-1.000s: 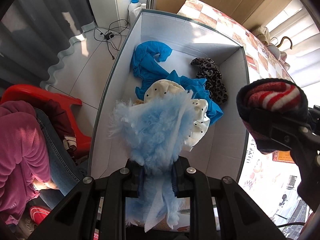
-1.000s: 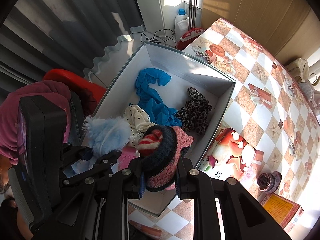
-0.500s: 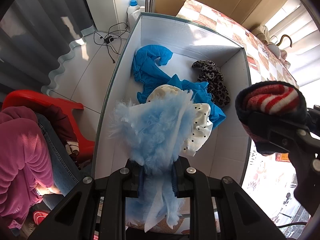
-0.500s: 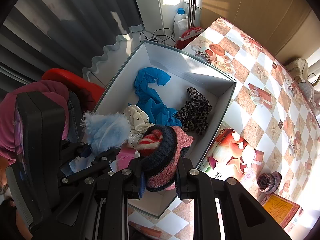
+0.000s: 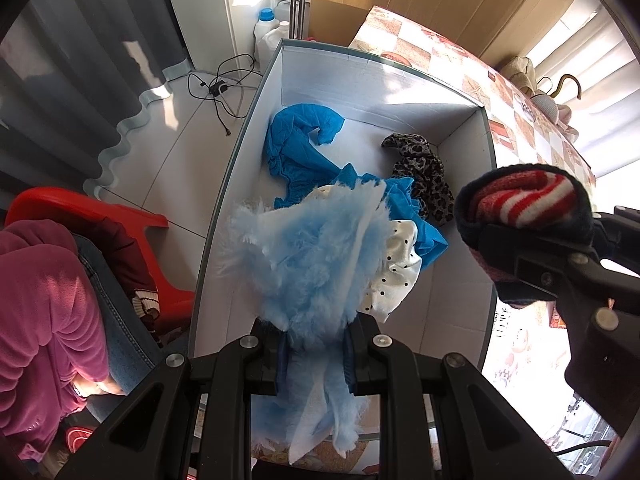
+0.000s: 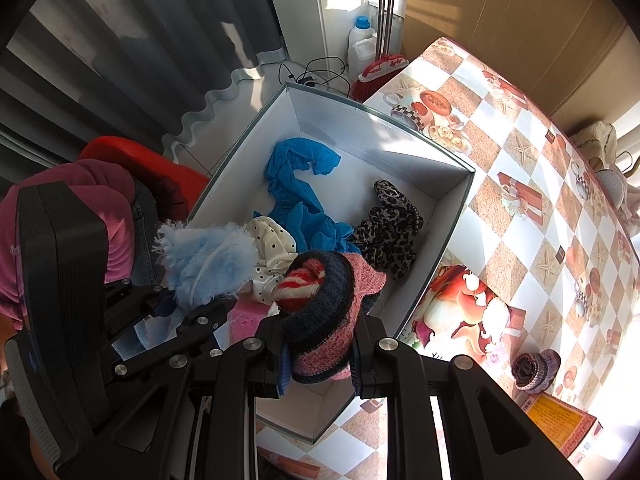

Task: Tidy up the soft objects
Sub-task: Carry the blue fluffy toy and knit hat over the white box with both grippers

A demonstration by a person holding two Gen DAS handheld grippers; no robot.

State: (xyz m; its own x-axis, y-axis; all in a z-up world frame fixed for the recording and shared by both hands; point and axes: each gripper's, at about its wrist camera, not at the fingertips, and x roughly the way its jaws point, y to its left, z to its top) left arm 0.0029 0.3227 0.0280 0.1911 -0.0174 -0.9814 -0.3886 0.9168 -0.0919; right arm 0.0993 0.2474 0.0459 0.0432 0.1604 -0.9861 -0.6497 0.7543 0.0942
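Observation:
My left gripper (image 5: 312,344) is shut on a fluffy light-blue cloth (image 5: 316,252) and holds it above the near end of a white box (image 5: 376,68). My right gripper (image 6: 320,344) is shut on a rolled knit bundle (image 6: 320,304) of navy, pink and red-white stripes, above the box's near right side; it also shows in the left wrist view (image 5: 524,208). In the box (image 6: 360,128) lie a bright blue garment (image 6: 296,184), a leopard-print cloth (image 6: 388,228) and a white polka-dot cloth (image 6: 272,248).
The box sits at the edge of a checkered tablecloth (image 6: 540,200). Another rolled knit bundle (image 6: 536,368) and an orange packet (image 6: 560,428) lie on the table at right. A red chair (image 5: 100,220), the person's legs, curtains, bottles (image 5: 268,32) and floor cables are at left.
Both grippers, still holding their cloths, have moved slightly forward along the box. Nothing has been released.

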